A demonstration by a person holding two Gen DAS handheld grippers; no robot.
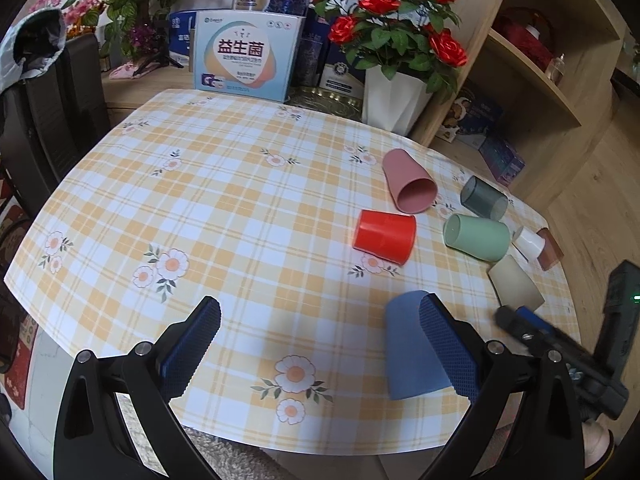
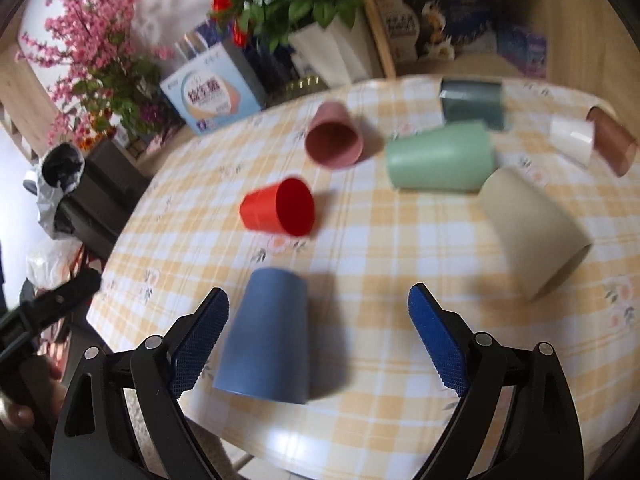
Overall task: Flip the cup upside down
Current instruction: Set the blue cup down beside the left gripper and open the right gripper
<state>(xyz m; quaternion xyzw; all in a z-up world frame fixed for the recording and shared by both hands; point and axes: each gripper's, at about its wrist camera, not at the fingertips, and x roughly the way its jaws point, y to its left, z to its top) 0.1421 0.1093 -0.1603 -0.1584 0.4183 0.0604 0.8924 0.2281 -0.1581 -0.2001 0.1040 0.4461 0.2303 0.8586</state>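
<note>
A blue cup (image 2: pixel 268 340) stands upside down near the table's front edge; in the left wrist view it (image 1: pixel 408 348) is partly hidden behind my left gripper's right finger. My right gripper (image 2: pixel 318 344) is open and empty, its jaws wide, the blue cup just inside its left finger. My left gripper (image 1: pixel 320 344) is open and empty above the tablecloth, left of the blue cup. A red cup (image 2: pixel 280 208), pink cup (image 2: pixel 334 140), light green cup (image 2: pixel 440 158), beige cup (image 2: pixel 528 228), dark green cup (image 2: pixel 472 102), white cup (image 2: pixel 572 140) and brown cup (image 2: pixel 612 144) lie on their sides.
The table wears a yellow plaid cloth (image 1: pixel 224 208). At the back stand a printed box (image 1: pixel 244 60) and a white vase of red roses (image 1: pixel 392 96). A wooden shelf (image 1: pixel 532 80) is at the right, a dark chair (image 1: pixel 48 112) at the left.
</note>
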